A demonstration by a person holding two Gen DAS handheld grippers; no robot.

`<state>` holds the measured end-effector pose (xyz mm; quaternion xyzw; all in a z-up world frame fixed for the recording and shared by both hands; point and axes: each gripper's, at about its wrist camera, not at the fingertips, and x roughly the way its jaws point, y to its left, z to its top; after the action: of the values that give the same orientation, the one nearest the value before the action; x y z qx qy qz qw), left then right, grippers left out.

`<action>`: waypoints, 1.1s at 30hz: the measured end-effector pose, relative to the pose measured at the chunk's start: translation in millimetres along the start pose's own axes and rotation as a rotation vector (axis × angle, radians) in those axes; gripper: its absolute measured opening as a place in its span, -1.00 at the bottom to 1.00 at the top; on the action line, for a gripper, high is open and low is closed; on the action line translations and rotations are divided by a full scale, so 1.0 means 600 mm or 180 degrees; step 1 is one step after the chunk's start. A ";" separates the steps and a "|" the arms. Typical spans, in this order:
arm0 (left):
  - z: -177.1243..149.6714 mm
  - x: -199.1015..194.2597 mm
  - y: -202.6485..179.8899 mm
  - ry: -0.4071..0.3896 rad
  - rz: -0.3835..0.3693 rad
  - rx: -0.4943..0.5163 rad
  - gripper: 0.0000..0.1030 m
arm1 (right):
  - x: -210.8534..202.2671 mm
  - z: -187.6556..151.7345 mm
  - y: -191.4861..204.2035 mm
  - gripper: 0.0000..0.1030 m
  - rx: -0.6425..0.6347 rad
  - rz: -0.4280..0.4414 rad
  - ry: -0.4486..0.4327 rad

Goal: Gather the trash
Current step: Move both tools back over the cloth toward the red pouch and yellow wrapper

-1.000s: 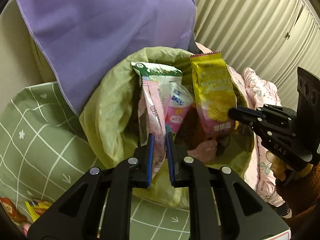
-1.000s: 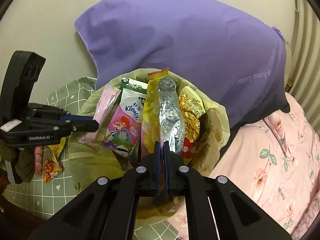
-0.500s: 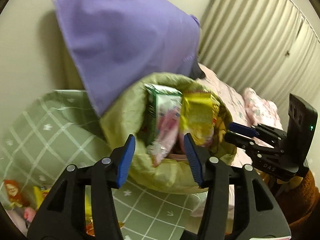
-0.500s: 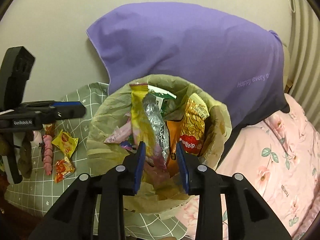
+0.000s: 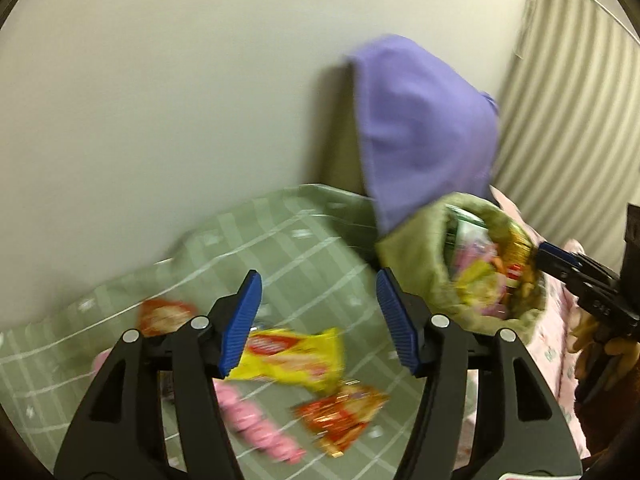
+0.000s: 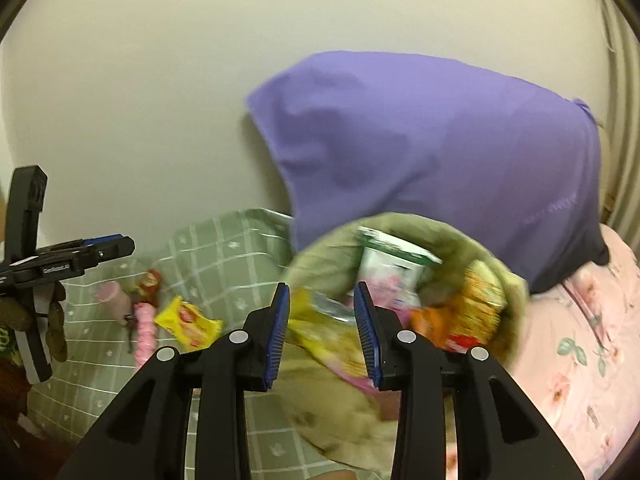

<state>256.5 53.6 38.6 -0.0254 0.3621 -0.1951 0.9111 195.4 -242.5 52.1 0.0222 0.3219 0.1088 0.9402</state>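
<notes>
Trash wrappers fill the olive-green bag (image 6: 404,308), which sits on the bed just ahead of the right gripper (image 6: 322,334); its jaws are spread and hold nothing. More wrappers lie loose on the green grid blanket (image 5: 288,248): a yellow packet (image 5: 292,356), a red-orange packet (image 5: 344,412) and a pink packet (image 5: 256,416), directly below the left gripper (image 5: 318,324), jaws wide apart and empty. A purple pillow (image 6: 432,148) leans on the wall behind the bag, with a pink floral quilt (image 6: 568,360) to its right.
</notes>
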 end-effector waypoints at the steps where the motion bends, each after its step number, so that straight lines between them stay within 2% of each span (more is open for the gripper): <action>1: -0.005 -0.010 0.025 -0.0031 0.0074 -0.0080 0.10 | 0.004 0.001 0.009 -0.31 -0.0024 0.0029 0.0003; 2: -0.010 -0.019 0.044 -0.0060 0.0120 -0.0140 0.10 | 0.010 0.001 0.020 -0.25 -0.0053 0.0072 0.0010; 7: -0.040 -0.059 0.153 -0.0203 0.0367 -0.0410 0.19 | 0.034 0.003 0.061 -0.23 -0.0085 0.0281 0.0040; 9: -0.055 -0.065 0.190 -0.0148 0.0342 -0.0548 0.24 | 0.045 0.005 0.074 -0.20 -0.0072 0.0365 0.0061; 11: -0.064 -0.068 0.207 -0.0128 0.0323 -0.0608 0.25 | 0.056 0.009 0.087 -0.05 -0.0092 0.0431 0.0069; 16: -0.077 -0.051 0.207 0.0015 0.0322 -0.0551 0.26 | 0.080 0.009 0.120 -0.05 -0.0204 0.0585 0.0198; 22: -0.100 -0.052 0.166 -0.0057 0.0423 -0.0366 0.26 | 0.110 -0.009 0.158 -0.05 -0.0495 0.0702 0.0424; 25: -0.127 -0.058 0.160 0.0012 0.0405 -0.0480 0.26 | 0.135 -0.013 0.176 -0.05 -0.0545 0.0832 0.0537; 28: -0.148 -0.072 0.167 0.0031 0.0499 -0.0597 0.26 | 0.174 -0.015 0.207 -0.05 -0.0603 0.0970 0.0651; 33: -0.180 -0.107 0.185 0.0078 0.0646 -0.0781 0.26 | 0.261 -0.025 0.291 -0.05 -0.0675 0.1323 0.0819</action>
<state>178.9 190.2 -20.2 -0.0975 0.3950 -0.0566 0.9117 273.3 -38.5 -34.5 -0.0249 0.4142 0.3345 0.8461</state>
